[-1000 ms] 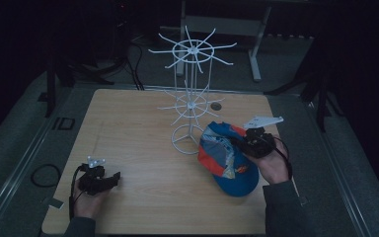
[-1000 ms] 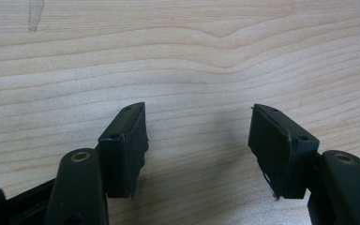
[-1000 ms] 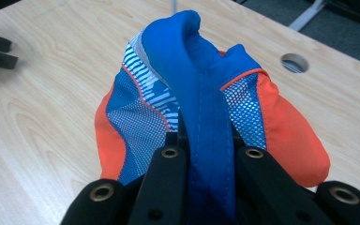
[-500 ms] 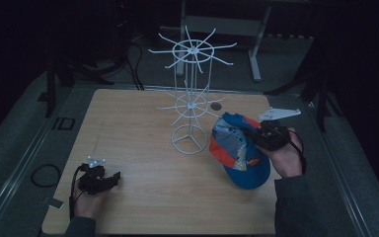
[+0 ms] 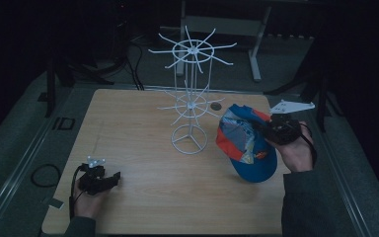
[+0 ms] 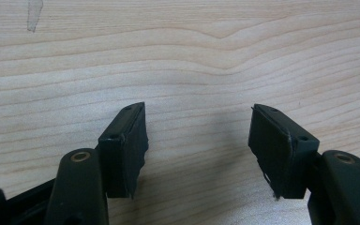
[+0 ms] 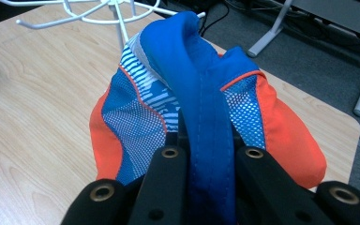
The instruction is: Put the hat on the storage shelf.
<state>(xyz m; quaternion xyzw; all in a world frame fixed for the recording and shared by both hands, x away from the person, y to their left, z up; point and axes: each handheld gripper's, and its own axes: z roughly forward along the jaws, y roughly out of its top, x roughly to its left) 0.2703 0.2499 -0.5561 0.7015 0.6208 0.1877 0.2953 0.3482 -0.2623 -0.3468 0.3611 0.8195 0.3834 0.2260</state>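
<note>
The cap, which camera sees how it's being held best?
The right gripper view: the jaws pinch a blue fold of the cap right up close. The high view shows the whole cap beside the rack, the grip tiny. The left gripper view faces bare table.

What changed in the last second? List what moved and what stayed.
The right gripper, shut on the cap, carried it up and to the right, away from the table's near edge and tilting more upright. The left gripper stayed low at the near left, jaws open; the white wire rack did not move.
</note>
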